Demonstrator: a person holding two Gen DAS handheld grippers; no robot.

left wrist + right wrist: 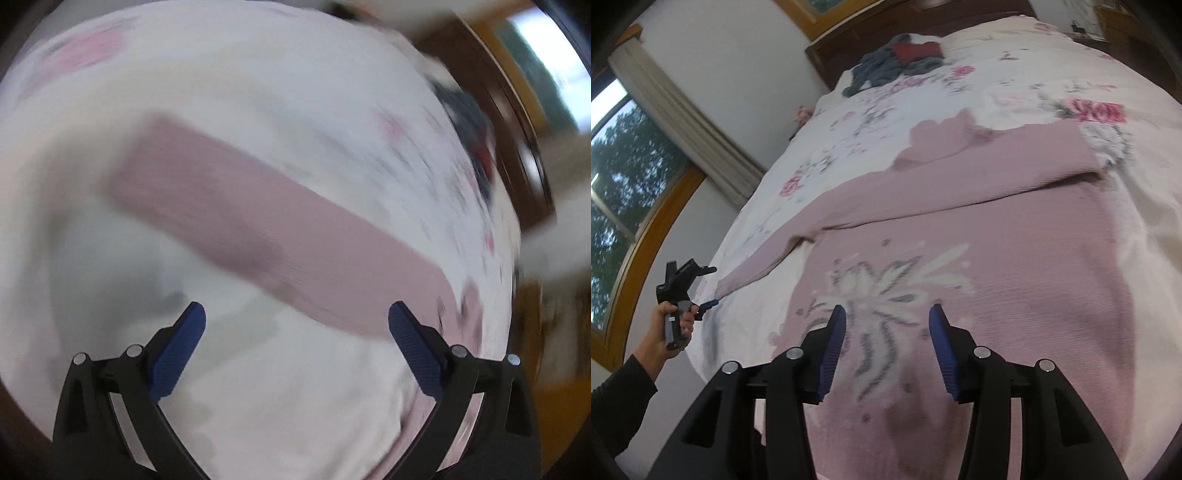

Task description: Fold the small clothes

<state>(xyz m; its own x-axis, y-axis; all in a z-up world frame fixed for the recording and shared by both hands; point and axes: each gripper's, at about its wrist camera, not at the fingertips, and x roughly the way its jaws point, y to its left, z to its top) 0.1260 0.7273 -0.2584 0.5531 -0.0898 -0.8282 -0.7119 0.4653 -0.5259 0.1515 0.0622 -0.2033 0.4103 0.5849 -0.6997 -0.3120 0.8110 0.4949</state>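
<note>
Pink sweater (979, 258) flat on bedspread (886, 122); both tongs (295, 314) (886, 314) spread, empty.

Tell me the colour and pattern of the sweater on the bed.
Dusty pink sweater with a white and grey flower on its front; clearest in the right wrist view.

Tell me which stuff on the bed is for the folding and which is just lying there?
For the folding:
- pink top, spread flat, one sleeve laid across it
- left hand-held gripper, open near the sleeve's cuff
- right hand-held gripper, open over the top

Just lying about:
- grey and red clothes pile at the bed's far end
- flowered bedspread
- window
</note>
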